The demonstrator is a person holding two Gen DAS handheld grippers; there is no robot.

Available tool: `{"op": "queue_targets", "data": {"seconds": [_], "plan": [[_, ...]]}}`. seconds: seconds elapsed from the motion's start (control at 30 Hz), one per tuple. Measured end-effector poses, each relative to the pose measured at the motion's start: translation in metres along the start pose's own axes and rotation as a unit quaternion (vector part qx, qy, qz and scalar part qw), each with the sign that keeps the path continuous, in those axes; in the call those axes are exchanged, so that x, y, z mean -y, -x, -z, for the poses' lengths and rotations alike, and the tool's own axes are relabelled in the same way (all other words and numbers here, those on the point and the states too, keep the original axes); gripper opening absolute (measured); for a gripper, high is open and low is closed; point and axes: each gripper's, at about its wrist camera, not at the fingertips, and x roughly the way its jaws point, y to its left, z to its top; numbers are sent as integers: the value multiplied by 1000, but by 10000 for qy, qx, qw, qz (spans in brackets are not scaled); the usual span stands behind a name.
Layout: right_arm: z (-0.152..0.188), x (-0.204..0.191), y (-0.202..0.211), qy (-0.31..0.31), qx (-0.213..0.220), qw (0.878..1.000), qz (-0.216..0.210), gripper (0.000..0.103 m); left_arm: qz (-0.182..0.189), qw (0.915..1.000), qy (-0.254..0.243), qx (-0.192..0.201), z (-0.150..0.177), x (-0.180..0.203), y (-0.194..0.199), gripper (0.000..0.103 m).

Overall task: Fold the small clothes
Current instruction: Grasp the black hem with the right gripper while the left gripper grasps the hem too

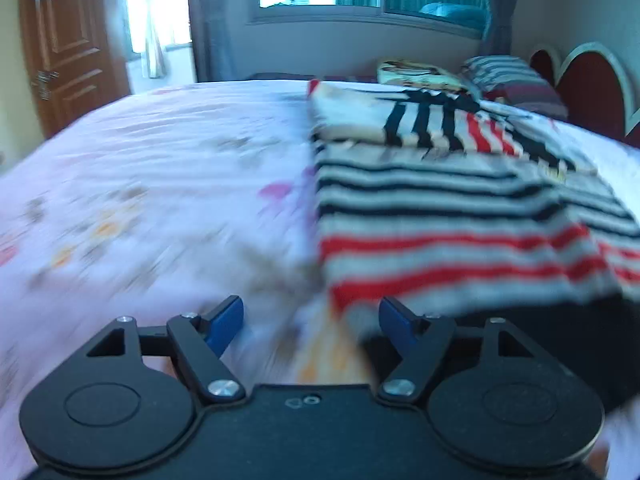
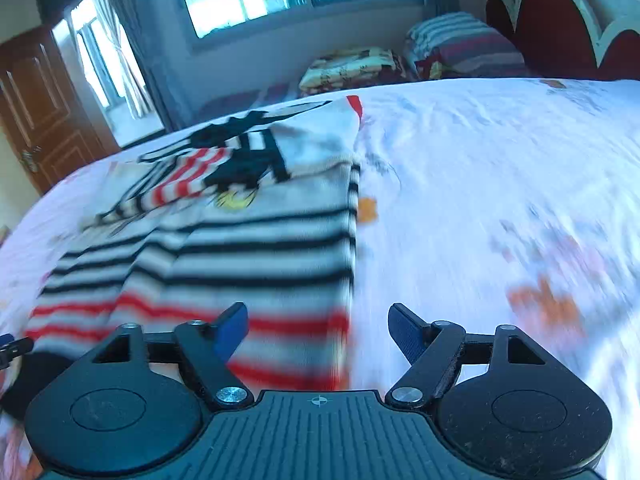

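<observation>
Striped shirt (image 1: 440, 208) laid flat on the bed (image 1: 160, 160) for folding.
Left gripper (image 1: 311, 322) and right gripper (image 2: 318, 330) were held spread, empty, at the shirt's near hem, probably to seize it.

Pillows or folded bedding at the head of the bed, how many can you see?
2. A striped pillow lies against the red headboard; a yellow patterned bundle lies beside it, nearer the window. More may be hidden behind them.

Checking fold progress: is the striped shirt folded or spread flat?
Partly folded: the black, white and red striped knit shirt has straight side edges and an overlapping layer on top.
</observation>
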Motion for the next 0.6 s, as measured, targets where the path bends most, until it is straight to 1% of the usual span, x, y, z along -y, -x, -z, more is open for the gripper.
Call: {"op": "queue_targets", "data": {"seconds": [0.1,0.17,0.23,0.3,0.33,0.4,0.43,0.47,0.5,0.53,0.57,0.6], "plan": [[28,3,32,-325,-150,9993,-146,76,91,9999,107,-96,17,-3,23,76],[44,6,45,-674,-252,9971,-240,76,376,9987,271,-210,23,-7,33,74],[58,9,52,-1115,-346,9923,-405,75,653,9960,525,-296,31,-12,40,71],[68,10,55,-1484,-397,9867,-531,75,1057,9894,889,-440,35,-18,42,68],[72,11,55,-1654,-426,9835,-591,75,1179,9870,958,-527,38,-16,44,68],[77,12,60,-1879,-373,9787,-736,72,1509,9810,1059,-597,42,-13,49,68],[79,11,62,-1981,-376,9755,-882,67,1719,9758,1202,-618,44,-15,49,68],[80,12,60,-2089,-401,9717,-1025,65,1837,9722,1314,-614,45,-15,47,68],[81,12,60,-2140,-412,9699,-1090,64,1881,9709,1358,-602,45,-15,43,68],[82,12,60,-2152,-394,9701,-1049,60,1929,9690,1425,-588,44,-15,40,68],[81,13,59,-2206,-359,9694,-1010,54,2032,9647,1572,-575,41,-18,34,67],[80,18,56,-2321,-315,9670,-1001,51,2133,9596,1738,-583,38,-21,27,63]]}}
